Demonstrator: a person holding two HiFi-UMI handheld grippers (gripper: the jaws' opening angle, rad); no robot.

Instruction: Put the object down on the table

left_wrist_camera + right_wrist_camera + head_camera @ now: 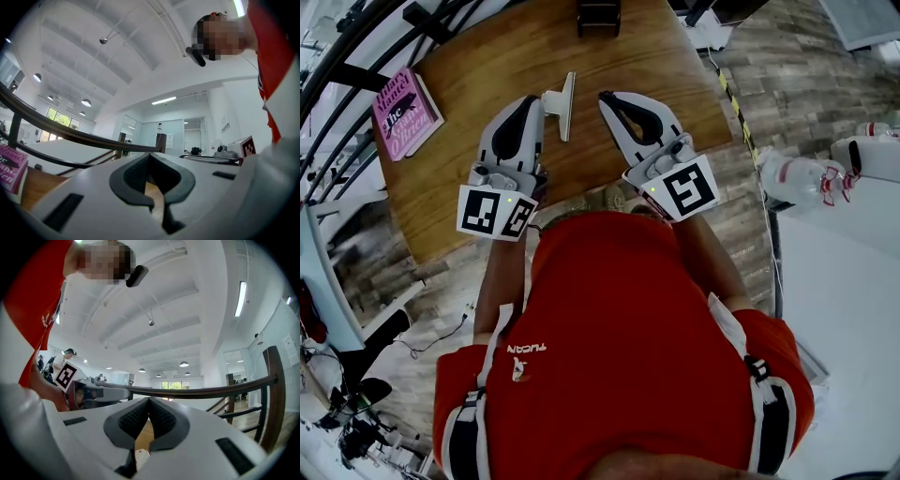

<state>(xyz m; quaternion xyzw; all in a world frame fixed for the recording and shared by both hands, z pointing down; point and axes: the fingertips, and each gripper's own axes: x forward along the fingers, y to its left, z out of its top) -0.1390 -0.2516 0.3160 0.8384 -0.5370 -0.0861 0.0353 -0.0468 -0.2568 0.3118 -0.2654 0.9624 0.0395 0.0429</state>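
A white flat object with a small foot (562, 106) lies on the wooden table (478, 84) between my two grippers. My left gripper (531, 100) is just left of it, its tip close to the foot; whether they touch I cannot tell. In the left gripper view the left gripper (150, 155) is shut with nothing between the pads. My right gripper (607, 97) hovers a little to the right of the object, apart from it. Its own view shows the right gripper (149, 400) shut and empty too.
A pink book (405, 112) lies at the table's left edge. A dark chair back (598, 17) stands at the far edge. White equipment with red marks (806, 178) sits on the floor to the right, past yellow-black tape (733, 101). Dark railings (356, 37) run along the left.
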